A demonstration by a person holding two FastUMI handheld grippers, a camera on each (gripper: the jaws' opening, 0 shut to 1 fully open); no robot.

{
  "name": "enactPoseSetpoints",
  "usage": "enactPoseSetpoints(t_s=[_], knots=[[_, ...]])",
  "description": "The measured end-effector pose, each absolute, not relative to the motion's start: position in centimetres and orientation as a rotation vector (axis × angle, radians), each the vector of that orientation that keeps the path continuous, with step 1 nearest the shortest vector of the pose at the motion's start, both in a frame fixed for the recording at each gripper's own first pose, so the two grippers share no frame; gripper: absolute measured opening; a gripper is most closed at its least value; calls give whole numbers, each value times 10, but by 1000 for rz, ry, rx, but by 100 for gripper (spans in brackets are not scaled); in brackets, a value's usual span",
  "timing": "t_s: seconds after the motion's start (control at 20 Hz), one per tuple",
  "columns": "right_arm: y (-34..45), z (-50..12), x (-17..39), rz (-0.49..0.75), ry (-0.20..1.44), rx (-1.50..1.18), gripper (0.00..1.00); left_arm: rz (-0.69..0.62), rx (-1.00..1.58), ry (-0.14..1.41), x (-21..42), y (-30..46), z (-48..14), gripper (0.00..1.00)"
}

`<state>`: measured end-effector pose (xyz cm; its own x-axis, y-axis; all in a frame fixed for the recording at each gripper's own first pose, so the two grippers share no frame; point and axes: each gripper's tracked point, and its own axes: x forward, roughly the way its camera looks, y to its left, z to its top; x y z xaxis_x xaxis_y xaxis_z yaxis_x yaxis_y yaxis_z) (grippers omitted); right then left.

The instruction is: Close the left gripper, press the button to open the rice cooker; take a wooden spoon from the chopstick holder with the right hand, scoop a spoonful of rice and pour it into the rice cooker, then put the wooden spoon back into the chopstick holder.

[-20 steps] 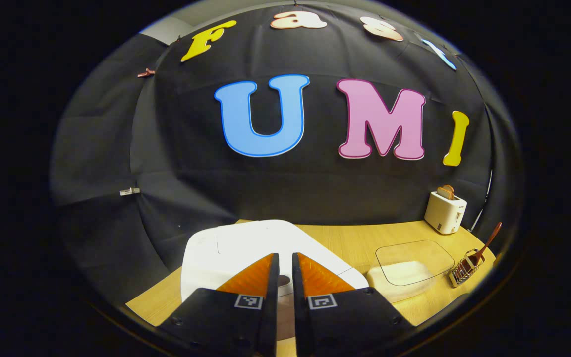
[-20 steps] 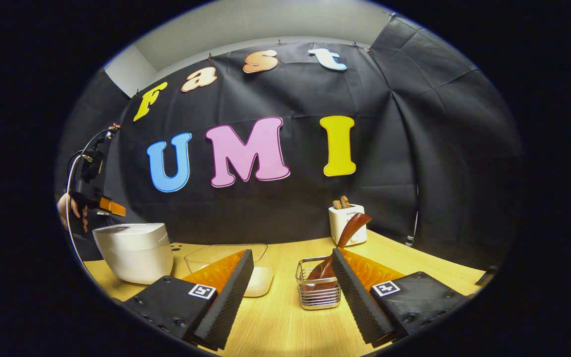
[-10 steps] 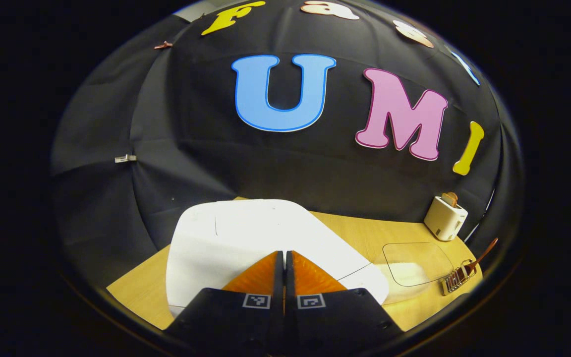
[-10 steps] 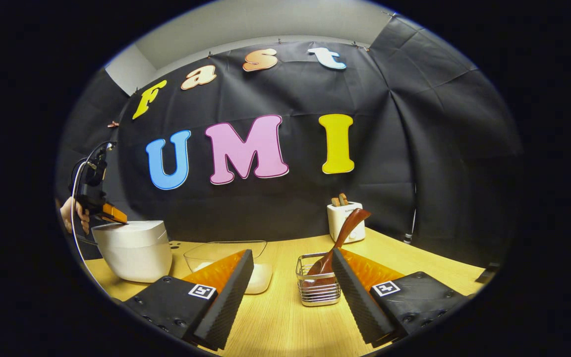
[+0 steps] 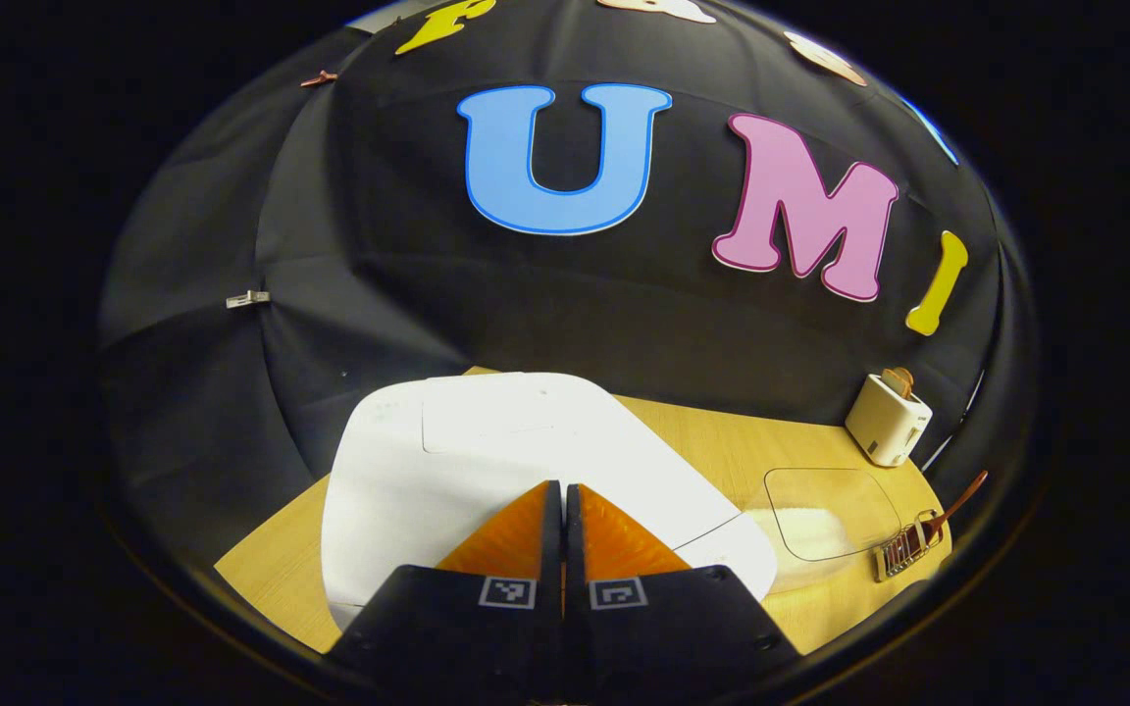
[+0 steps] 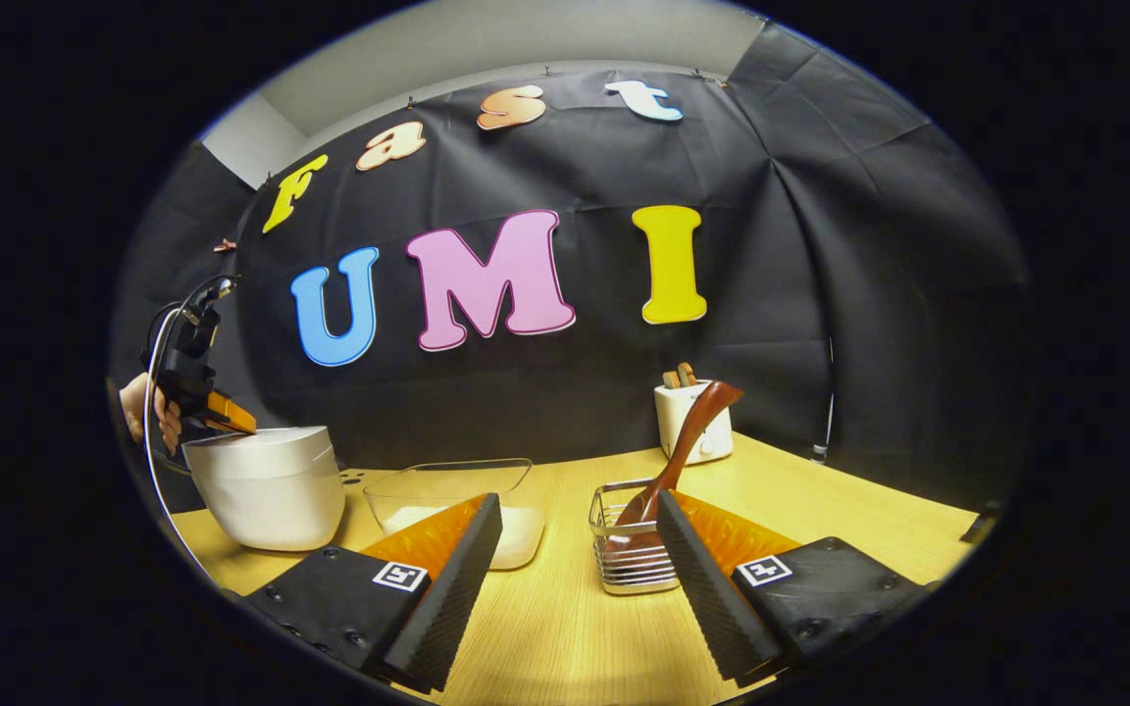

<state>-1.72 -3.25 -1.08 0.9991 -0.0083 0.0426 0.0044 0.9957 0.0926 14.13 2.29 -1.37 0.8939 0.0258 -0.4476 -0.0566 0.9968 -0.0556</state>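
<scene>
**Left gripper closed over the rice cooker lid, right gripper open before the chopstick holder**

In the left gripper view, the left gripper is seen with its two fingers pressed together, nothing between them, their tips lying over the front part of the white lid of the rice cooker. Whether the tips touch the lid cannot be told. The cooker is a rounded white body with a smooth, flat lid, which is down. In the right gripper view the same cooker is seen at the far left of the wooden table, with a hand holding the left gripper above its top edge.

Nearest in the right gripper view, the right gripper is held with its fingers set wide apart and nothing gripped. Just beyond its right finger stands the chopstick holder — a small wire basket. One wooden spoon, dark brown and glossy, stands in it, leaning to the right, with its handle end well above the rim.

Between the holder and the cooker stands one clear container with white rice lying low inside it.

Farthest back, near the black cloth wall, one white toaster is seen — two slices of toast are standing in its slots.
</scene>
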Motion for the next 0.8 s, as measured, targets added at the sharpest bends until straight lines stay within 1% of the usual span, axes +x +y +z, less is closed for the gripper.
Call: enactPoseSetpoints(t_s=[0.1, 0.3, 0.4, 0.5, 0.6, 0.7, 0.8], knots=[[-35, -15, -14, -7, -34, 109, 98, 45, -54, 471, 140, 22, -16, 6], [-36, -16, -11, -5, -32, 126, 98, 83, 66, 422, 140, 21, -17, 6], [-34, -12, -12, -1, -40, 124, 98, 67, 61, 426, 144, 21, -9, 6], [-29, -8, -12, 13, -35, 116, 98, 69, -5, 460, 145, 21, -6, 6], [-26, 2, -14, 17, -53, 93, 98, 59, -6, 426, 146, 18, 5, 6], [-23, 12, -17, 15, -79, 71, 98, 12, -8, 389, 144, 1, 13, 5], [-18, 15, -19, 22, -89, 75, 98, 27, 15, 402, 142, 2, 8, 5]])
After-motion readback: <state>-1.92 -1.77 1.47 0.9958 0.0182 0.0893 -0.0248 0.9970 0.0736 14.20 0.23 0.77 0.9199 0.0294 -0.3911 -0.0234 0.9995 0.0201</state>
